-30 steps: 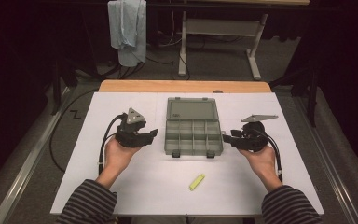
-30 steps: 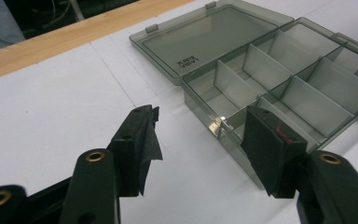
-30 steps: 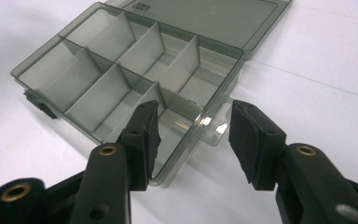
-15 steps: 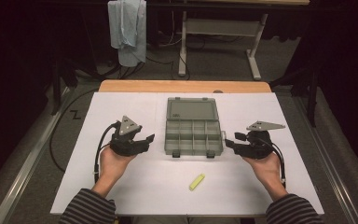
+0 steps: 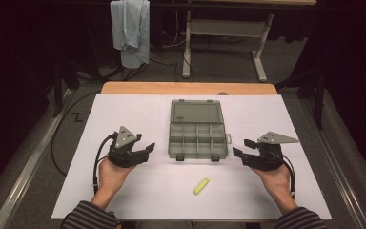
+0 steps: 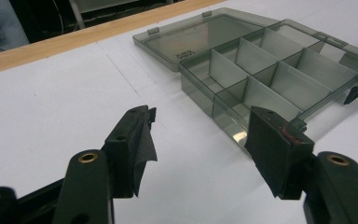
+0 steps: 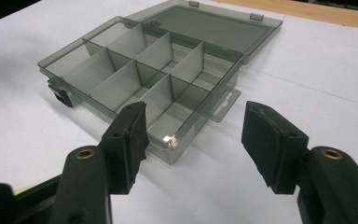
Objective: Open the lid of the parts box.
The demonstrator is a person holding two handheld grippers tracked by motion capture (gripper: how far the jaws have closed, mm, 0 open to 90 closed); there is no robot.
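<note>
Lengthwise, the open organizer box (image 5: 198, 140) runs away from both empty, just-widened grippers (image 5: 148, 150) (image 5: 240, 148).

organizer box (image 5: 198, 136): glossy translucent grey plastic | table cover (image 5: 124, 119): matt white paper | table edge (image 5: 186, 88): wood

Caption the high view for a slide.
Two open grippers, left and right, flank an open compartment box on a white table; yellow piece nearby.
</note>
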